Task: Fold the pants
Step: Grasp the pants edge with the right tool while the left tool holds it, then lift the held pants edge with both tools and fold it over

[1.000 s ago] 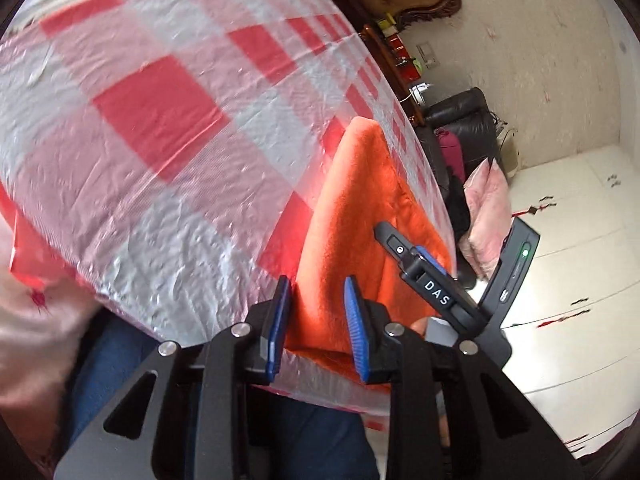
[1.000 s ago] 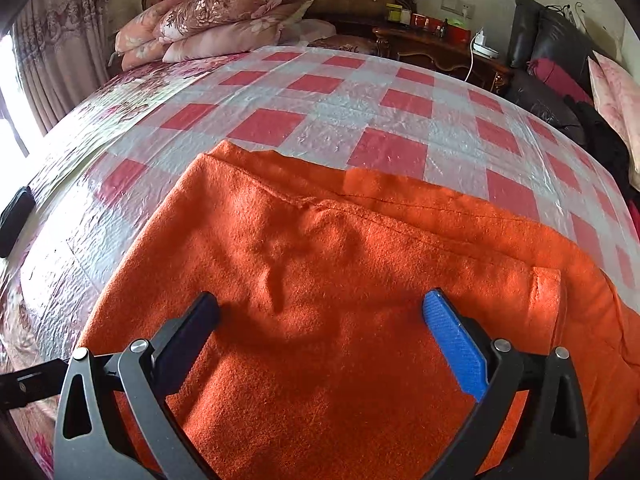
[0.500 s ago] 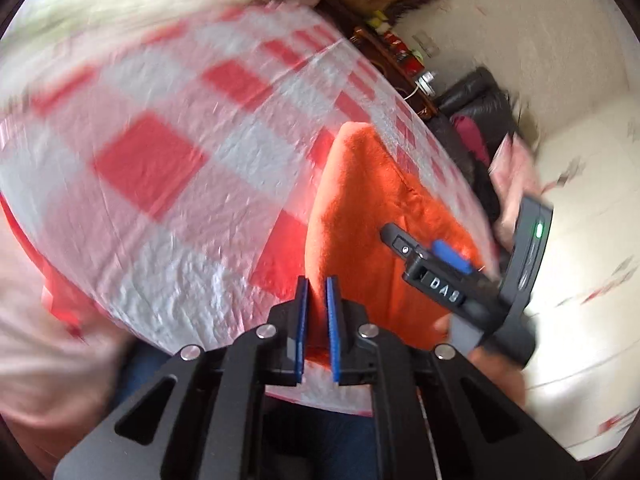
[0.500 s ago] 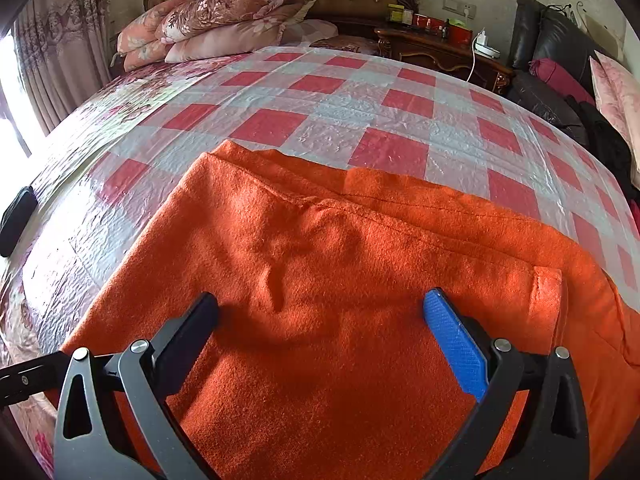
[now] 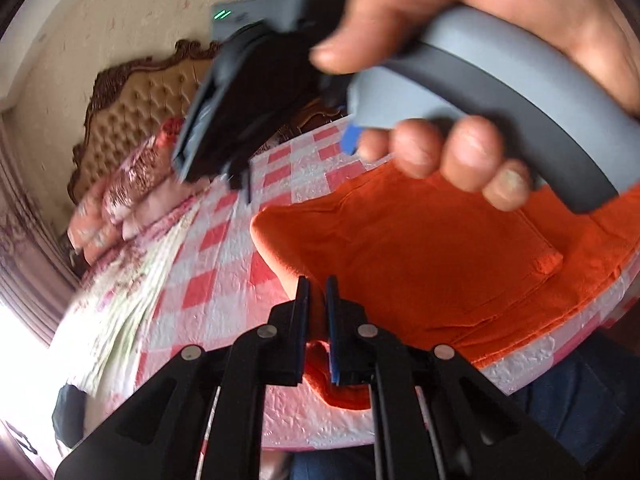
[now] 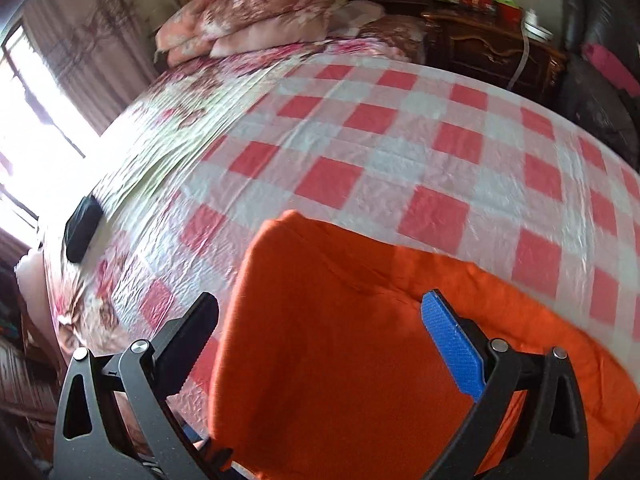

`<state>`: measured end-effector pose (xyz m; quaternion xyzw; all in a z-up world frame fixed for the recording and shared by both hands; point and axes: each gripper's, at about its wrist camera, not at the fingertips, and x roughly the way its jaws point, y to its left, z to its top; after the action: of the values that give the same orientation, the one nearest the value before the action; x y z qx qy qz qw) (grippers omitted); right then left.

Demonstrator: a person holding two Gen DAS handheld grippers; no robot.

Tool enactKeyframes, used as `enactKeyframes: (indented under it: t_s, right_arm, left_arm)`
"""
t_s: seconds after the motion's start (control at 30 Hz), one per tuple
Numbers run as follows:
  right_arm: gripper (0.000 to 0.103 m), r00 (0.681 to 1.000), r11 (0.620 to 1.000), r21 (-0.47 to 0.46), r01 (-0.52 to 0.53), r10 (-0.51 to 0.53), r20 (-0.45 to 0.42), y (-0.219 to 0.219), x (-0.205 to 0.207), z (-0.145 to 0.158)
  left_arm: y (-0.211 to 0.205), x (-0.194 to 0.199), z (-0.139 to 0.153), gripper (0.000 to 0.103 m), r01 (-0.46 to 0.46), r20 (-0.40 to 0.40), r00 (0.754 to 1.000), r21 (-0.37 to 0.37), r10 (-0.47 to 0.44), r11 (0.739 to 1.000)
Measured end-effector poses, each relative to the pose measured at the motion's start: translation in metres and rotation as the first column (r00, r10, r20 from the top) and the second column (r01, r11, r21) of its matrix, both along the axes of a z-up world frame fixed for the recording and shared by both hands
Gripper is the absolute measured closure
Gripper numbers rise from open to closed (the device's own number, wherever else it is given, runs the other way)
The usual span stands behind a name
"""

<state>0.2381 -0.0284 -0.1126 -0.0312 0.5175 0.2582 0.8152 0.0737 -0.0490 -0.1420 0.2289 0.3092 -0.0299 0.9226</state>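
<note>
orange fleece pants point(image 5: 420, 264) on red-white checked plastic sheet point(image 6: 400, 152); edge pinched between closed left gripper point(image 5: 318, 304); under wide-apart right gripper point(image 6: 320, 328), untouched.

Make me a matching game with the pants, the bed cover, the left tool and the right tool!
Things:
1. pants
2. bed cover
3. left tool
4. right tool

Descriptions:
A. red and white squares
B. open wide
C. orange
D. pinching cloth

Pairs: 1-C, 2-A, 3-D, 4-B
</note>
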Motion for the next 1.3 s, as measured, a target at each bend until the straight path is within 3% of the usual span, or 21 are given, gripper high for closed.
enactKeyframes:
  t_s: [0.23,0.27,0.3,0.33,0.37,0.43,0.5,0.57,0.6,0.63,0.7,0.77,0.9,0.93,0.97,1.0,1.17,1.3]
  right_arm:
    - [0.006,0.989,0.984,-0.115,-0.138,0.13,-0.073,0.046,-0.005,-0.034]
    - [0.011,0.988,0.982,-0.124,-0.143,0.135,-0.071,0.048,-0.005,-0.036]
    - [0.033,0.989,0.981,-0.138,-0.139,0.13,-0.072,0.047,-0.003,-0.039]
    - [0.074,0.99,0.982,-0.136,-0.128,0.118,-0.082,0.044,-0.001,-0.041]
    - [0.084,0.991,0.991,-0.095,-0.089,0.079,-0.106,0.033,0.004,-0.041]
    - [0.093,0.991,0.999,-0.009,-0.036,0.034,-0.133,0.015,0.01,-0.038]
    - [0.094,0.989,0.998,0.054,0.013,-0.005,-0.15,-0.005,0.012,-0.037]
    - [0.095,0.986,0.996,0.086,0.033,-0.018,-0.167,-0.014,0.012,-0.038]
    - [0.095,0.985,0.995,0.095,0.039,-0.023,-0.169,-0.016,0.011,-0.038]
    - [0.095,0.985,0.994,0.103,0.048,-0.03,-0.17,-0.019,0.011,-0.039]
    - [0.095,0.982,0.99,0.124,0.063,-0.039,-0.182,-0.021,0.011,-0.041]
    - [0.095,0.98,0.987,0.141,0.076,-0.048,-0.191,-0.023,0.011,-0.043]
    - [0.095,0.979,0.981,0.173,0.09,-0.055,-0.196,-0.024,0.01,-0.044]
    - [0.095,0.978,0.979,0.183,0.095,-0.057,-0.2,-0.025,0.011,-0.044]
    - [0.095,0.977,0.974,0.202,0.102,-0.061,-0.202,-0.028,0.011,-0.042]
    - [0.095,0.978,0.971,0.211,0.108,-0.065,-0.198,-0.032,0.011,-0.039]
    - [0.095,0.983,0.941,0.304,0.148,-0.104,-0.154,-0.077,0.002,-0.004]
    - [0.095,0.972,0.886,0.399,0.235,-0.204,-0.119,-0.155,-0.019,0.022]
  left_arm:
    - [-0.004,-0.01,0.003,0.095,0.04,0.044,0.998,0.019,-0.041,0.999]
    - [-0.004,-0.011,0.005,0.095,0.052,0.049,0.997,0.012,-0.053,0.999]
    - [-0.005,-0.013,0.008,0.095,0.062,0.054,0.997,0.003,-0.062,0.998]
    - [-0.005,-0.016,0.011,0.095,0.069,0.062,0.996,-0.007,-0.068,0.998]
    - [-0.004,-0.017,0.014,0.095,0.07,0.063,0.996,-0.03,-0.068,0.997]
    - [0.004,-0.015,0.02,0.095,0.058,0.032,0.998,-0.122,-0.054,0.991]
    - [0.017,-0.011,0.023,0.089,0.011,-0.002,1.0,-0.235,-0.012,0.972]
    - [0.032,-0.005,0.02,0.071,-0.035,-0.065,0.998,-0.365,0.012,0.93]
    - [0.038,-0.002,0.017,0.051,-0.06,-0.093,0.995,-0.405,0.025,0.912]
    - [0.042,0.0,0.014,0.047,-0.081,-0.119,0.992,-0.43,0.032,0.899]
    - [0.043,0.002,0.008,0.047,-0.113,-0.153,0.987,-0.434,0.051,0.894]
    - [0.041,0.001,0.003,0.047,-0.123,-0.153,0.986,-0.406,0.066,0.906]
    - [0.019,-0.004,-0.009,0.043,-0.086,-0.1,0.993,-0.268,0.061,0.96]
    - [0.009,-0.004,-0.013,0.046,-0.072,-0.09,0.994,-0.207,0.054,0.976]
    - [0.009,-0.001,-0.023,0.059,-0.068,-0.083,0.995,-0.161,0.056,0.984]
    - [0.004,0.0,-0.024,0.091,-0.061,-0.079,0.996,-0.134,0.05,0.989]
    - [-0.024,-0.014,0.005,0.095,0.041,0.065,0.997,-0.073,-0.037,0.996]
    - [-0.068,-0.036,0.034,0.095,0.224,0.153,0.965,-0.052,-0.214,0.973]
